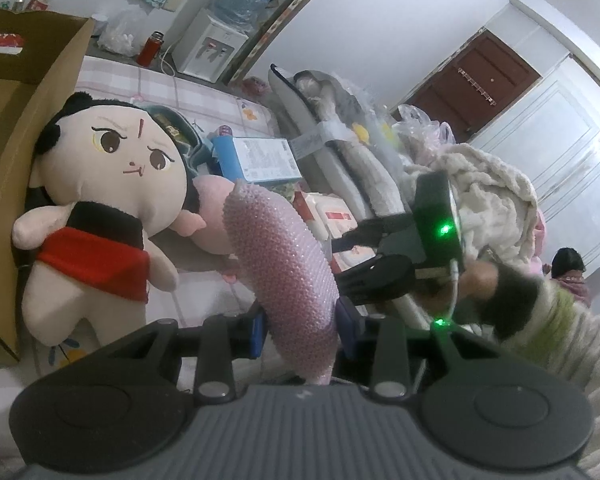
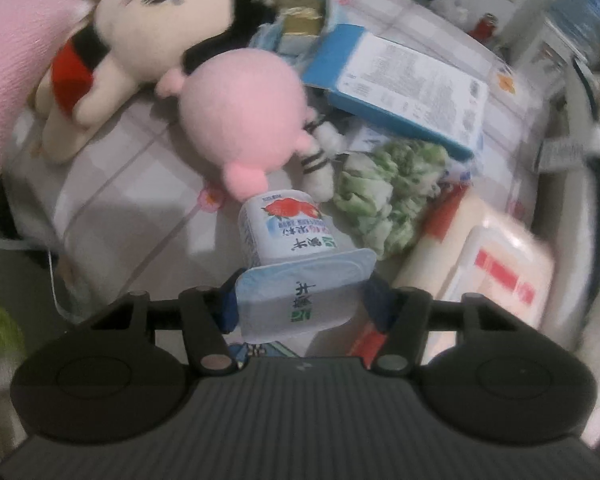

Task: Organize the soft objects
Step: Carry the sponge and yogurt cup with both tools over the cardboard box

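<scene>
Pink and nubbly, the soft ring sat pinched tight in our left gripper, just right of the big-headed doll against the cardboard box. Our right gripper, half open, straddled the yogurt cup; contact was unclear. Behind the doll lay the pink plush, unsorted. We judged most work remained.
</scene>
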Motion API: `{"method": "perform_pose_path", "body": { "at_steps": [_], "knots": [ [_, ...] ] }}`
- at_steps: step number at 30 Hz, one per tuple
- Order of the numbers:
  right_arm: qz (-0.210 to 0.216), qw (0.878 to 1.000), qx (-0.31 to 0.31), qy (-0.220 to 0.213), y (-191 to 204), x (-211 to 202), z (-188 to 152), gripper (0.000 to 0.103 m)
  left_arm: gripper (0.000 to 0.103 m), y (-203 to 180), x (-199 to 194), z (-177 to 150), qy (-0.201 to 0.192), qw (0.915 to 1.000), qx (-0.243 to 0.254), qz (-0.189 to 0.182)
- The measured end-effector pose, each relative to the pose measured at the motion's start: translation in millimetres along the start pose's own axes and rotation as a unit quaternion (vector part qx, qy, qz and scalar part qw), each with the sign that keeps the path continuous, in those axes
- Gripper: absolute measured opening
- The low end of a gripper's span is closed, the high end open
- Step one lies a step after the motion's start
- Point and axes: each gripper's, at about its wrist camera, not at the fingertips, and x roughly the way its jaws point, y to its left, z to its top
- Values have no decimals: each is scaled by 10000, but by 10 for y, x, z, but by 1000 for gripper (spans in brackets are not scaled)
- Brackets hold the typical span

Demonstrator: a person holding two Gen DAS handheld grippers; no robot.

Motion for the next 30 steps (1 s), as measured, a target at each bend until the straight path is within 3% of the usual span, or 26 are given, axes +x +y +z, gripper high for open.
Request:
{"method": "perform_pose_path", "body": {
  "at_steps": [4,10,16,24,30],
  "knots": [
    [-189,9937,-897,651,164,25,232,59,37,27,-47,-18,-60,10000,-43,-36],
    [-142,9636,-2077,1677,423,165,459,59,37,104,-183,-19,-213,9997,-118,-41],
    [-139,9444,-2532,2093,617,311,536,60,37,190,-287,-30,-337,9992,-196,-72],
    [-248,9541,-2270,1938,701,304,757,64,37,268,-365,-53,-398,9988,-264,-106],
    [-63,9788,-1426,1467,497,196,782,65,37,283,-406,-65,-445,9985,-274,-130]
  ]
}}
